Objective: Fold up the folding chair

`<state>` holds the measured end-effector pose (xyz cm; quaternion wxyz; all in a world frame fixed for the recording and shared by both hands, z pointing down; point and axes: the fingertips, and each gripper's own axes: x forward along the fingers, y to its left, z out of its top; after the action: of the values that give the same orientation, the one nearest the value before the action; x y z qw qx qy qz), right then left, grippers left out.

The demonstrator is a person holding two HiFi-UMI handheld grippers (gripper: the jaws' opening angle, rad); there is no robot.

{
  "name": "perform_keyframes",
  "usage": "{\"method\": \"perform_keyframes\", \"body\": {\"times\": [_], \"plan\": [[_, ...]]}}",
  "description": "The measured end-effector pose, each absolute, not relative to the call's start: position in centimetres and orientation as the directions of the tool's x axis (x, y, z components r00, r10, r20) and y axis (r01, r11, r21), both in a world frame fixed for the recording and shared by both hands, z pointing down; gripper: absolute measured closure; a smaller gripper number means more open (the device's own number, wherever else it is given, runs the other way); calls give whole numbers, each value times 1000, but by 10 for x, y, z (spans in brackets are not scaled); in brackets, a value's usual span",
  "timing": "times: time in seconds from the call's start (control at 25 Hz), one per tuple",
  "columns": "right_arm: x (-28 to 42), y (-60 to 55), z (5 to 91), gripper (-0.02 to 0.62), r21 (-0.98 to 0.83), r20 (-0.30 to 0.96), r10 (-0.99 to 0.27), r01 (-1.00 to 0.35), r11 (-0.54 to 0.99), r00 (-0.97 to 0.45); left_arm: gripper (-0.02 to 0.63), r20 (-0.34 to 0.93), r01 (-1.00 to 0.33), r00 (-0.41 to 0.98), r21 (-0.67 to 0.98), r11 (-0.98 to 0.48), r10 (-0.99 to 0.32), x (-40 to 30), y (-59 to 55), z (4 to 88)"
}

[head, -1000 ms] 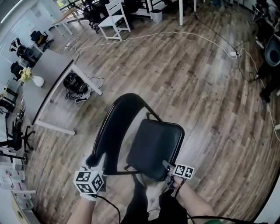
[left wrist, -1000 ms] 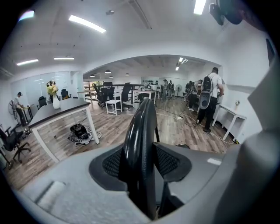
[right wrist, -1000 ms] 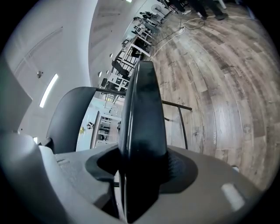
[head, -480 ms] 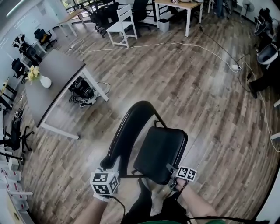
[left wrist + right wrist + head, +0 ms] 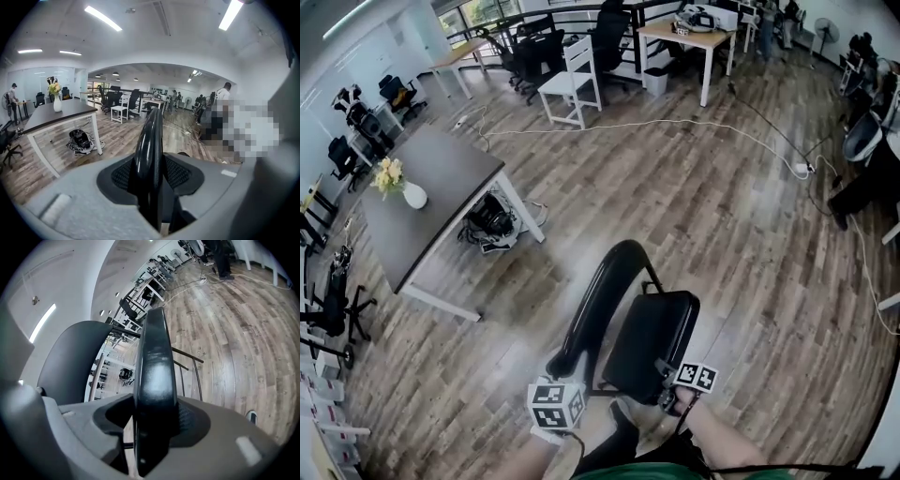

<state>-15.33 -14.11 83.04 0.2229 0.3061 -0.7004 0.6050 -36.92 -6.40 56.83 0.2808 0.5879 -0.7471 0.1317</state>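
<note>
wood-plank floor (image 5: 722, 206) lay open ahead and to the right of the black metal folding chair (image 5: 652, 339). the chair stood on it just before the person's feet, seat tipped up close to the arched back, long axis running away from the person. a dark grey table with white legs (image 5: 431, 192) stood near on the left, a black bag (image 5: 490, 217) beneath it. a white cable (image 5: 675, 125) crossed the floor farther off. the left gripper (image 5: 562, 364), jaws just closing, clamped the back tube. the right gripper (image 5: 664, 375) clamped the seat's edge.
</note>
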Motion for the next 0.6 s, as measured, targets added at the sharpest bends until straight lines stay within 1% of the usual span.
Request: {"method": "perform_keyframes", "body": {"times": [0.28,0.6], "plan": [[-204,-135,802,364,-679,709,-172,-728,93,-683,437,561,-960,-125,140,243,-818,-368,-61,548],[-256,-125,775,362,-699,688,-186,-710,93,-701,439,527,-975,-43,162,150,-849,-333,-59,529]]}}
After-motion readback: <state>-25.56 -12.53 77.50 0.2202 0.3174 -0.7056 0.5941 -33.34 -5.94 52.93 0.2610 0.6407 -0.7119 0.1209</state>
